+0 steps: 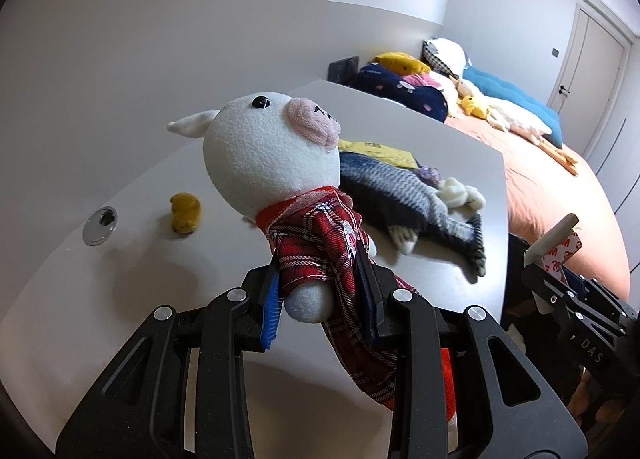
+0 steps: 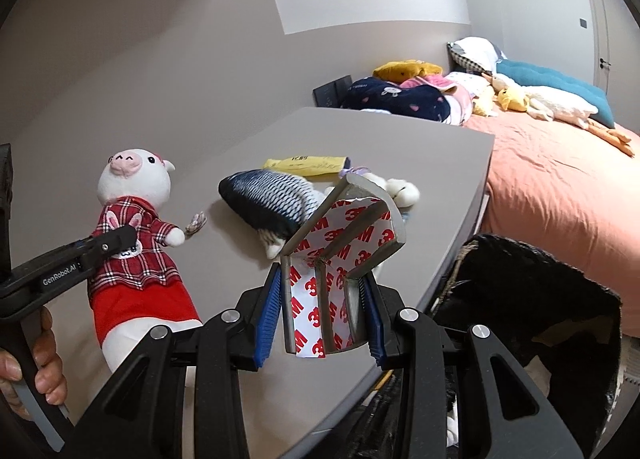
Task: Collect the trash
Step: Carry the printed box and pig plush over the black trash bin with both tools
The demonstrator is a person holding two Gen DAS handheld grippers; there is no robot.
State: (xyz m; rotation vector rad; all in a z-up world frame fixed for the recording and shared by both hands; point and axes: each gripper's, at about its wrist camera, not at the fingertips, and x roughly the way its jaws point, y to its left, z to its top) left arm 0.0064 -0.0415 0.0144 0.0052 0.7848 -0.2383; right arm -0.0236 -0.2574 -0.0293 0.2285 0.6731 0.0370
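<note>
Carry step: right gripper [image 2: 320, 311] clamps folded tape scrap [image 2: 340, 259] above table [image 2: 440, 187] edge; left gripper [image 1: 320, 299] clamps pig [image 1: 276, 147] (not trash). Next: release scrap over black bag [image 2: 540, 299].

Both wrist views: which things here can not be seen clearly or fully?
- Black bag, right wrist view: its inside is too dark, its lower part cut off by the edge.
- Plush pig, left wrist view: legs hidden behind the left tongs.
- Yellow packet, both views: print too small, partly behind the fish plush.
</note>
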